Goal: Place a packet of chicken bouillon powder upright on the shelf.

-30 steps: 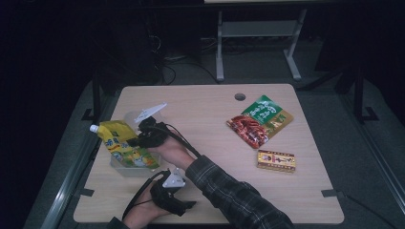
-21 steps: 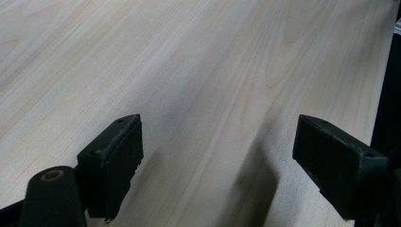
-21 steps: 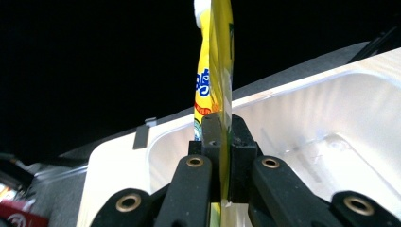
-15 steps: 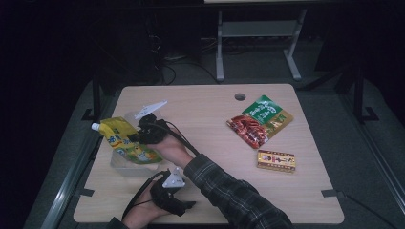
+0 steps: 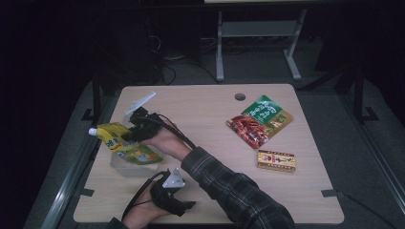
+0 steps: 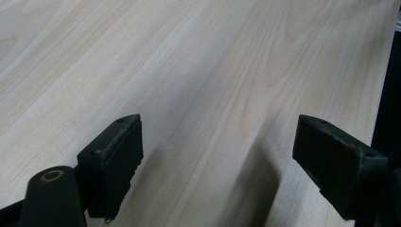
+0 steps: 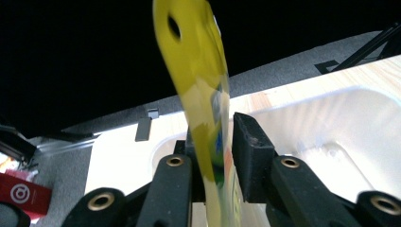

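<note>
A yellow spouted drink pouch [image 5: 125, 145] lies tilted over a clear plastic tray [image 5: 125, 168] at the table's left. My right gripper [image 5: 130, 130] reaches across to it. In the right gripper view the pouch [image 7: 198, 71] stands between the jaws [image 7: 215, 137], which have just been opening. It rests against the left pad, with a thin gap to the right pad [image 7: 248, 142]. The tray [image 7: 331, 118] lies beneath. My left gripper [image 5: 190, 205] rests near the front edge, open [image 6: 217, 142] over bare wood.
A red and green snack bag [image 5: 260, 121] and a small yellow and red box [image 5: 276, 161] lie on the right half of the table. A cable hole [image 5: 239, 97] sits near the far edge. The table's left edge runs close beside the tray.
The right gripper has risen slightly at the pouch, and the pouch has shifted a little over the tray. The left hand has stayed put.
</note>
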`<action>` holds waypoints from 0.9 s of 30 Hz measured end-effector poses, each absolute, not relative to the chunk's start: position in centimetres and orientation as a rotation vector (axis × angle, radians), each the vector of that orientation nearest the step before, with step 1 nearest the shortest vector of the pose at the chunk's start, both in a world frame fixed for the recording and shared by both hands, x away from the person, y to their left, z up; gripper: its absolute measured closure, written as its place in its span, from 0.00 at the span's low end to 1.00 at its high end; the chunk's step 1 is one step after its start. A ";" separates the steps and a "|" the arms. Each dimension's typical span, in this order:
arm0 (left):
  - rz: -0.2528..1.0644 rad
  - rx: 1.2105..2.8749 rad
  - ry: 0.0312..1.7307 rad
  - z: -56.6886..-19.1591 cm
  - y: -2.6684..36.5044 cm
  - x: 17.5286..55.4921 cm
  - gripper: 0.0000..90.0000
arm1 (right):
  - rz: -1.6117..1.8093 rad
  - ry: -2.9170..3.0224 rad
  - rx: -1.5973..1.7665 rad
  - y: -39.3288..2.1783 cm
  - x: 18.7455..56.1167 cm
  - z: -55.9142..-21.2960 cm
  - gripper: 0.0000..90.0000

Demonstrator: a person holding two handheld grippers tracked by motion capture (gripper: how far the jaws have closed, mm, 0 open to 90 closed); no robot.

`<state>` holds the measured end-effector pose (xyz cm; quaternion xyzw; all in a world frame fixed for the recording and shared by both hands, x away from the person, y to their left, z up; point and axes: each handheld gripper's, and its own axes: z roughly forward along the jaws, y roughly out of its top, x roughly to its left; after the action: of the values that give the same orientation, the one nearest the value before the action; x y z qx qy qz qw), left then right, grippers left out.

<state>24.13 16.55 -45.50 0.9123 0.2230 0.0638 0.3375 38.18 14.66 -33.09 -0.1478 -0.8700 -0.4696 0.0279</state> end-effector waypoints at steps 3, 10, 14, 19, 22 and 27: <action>0.169 2.384 0.565 -45.5 16.6 24.2 0.18 | -1.431 -2.702 -0.440 15.5 38.5 -32.6 0.84; 0.187 2.421 0.538 -45.3 16.8 24.4 0.18 | -1.457 -2.702 -0.530 15.8 38.7 -32.4 0.99; 0.177 2.490 0.471 -45.0 17.1 24.6 0.18 | -1.531 -2.656 -0.639 15.3 38.4 -32.5 1.00; 0.179 2.496 0.464 -45.1 17.1 24.7 0.18 | -1.597 -2.593 -0.707 15.0 38.1 -32.7 0.99; 0.179 2.495 0.464 -45.1 17.1 24.6 0.18 | -1.577 -2.583 -0.704 15.1 38.0 -33.1 0.99; 0.180 2.488 0.474 -45.1 17.1 24.6 0.18 | -1.572 -2.542 -0.693 15.0 37.9 -33.6 0.94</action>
<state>24.61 17.14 -45.12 0.9358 0.1781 0.0678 0.2966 37.94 15.02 -33.64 -0.2256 -0.8281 -0.5119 0.0367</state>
